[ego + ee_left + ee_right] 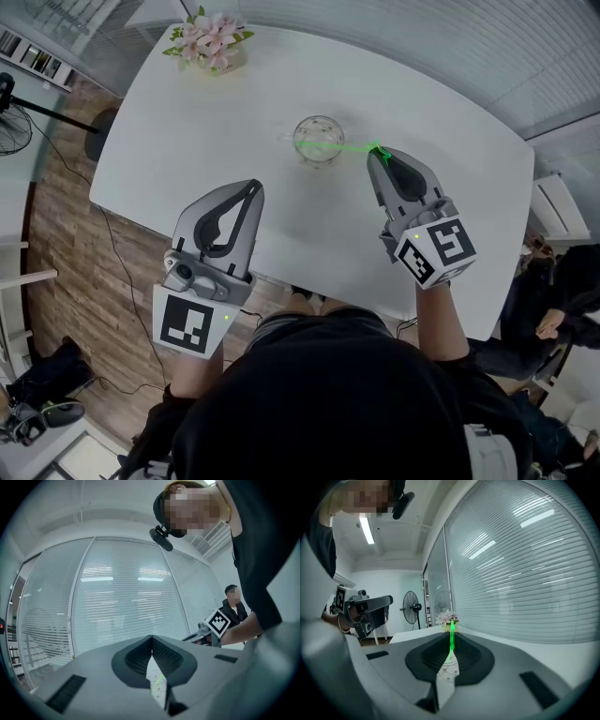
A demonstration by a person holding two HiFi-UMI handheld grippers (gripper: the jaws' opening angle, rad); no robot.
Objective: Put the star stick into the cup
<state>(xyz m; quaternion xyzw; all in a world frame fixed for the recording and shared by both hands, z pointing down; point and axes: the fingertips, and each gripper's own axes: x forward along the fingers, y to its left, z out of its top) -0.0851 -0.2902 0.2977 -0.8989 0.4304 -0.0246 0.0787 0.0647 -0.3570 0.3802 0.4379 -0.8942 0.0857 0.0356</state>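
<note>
A clear glass cup (pixel 318 140) stands on the white table (pixel 187 141), a little beyond both grippers. A thin green star stick (pixel 349 146) runs from the cup's mouth rightward to my right gripper (pixel 377 156), whose jaws are shut on its near end. In the right gripper view the stick (pixel 452 640) rises from between the closed tips, with the cup (pixel 448 668) in the gap below. My left gripper (pixel 255 186) hovers left of the cup near the table's front edge, shut and holding nothing. In the left gripper view the cup (pixel 157 679) shows through that gripper's gap.
A small pot of pink flowers (pixel 210 42) sits at the table's far left corner. A standing fan (pixel 410 607) is on the floor beyond the table's left side. A seated person (pixel 553 314) is off the table's right end. Cables lie on the wooden floor (pixel 66 244).
</note>
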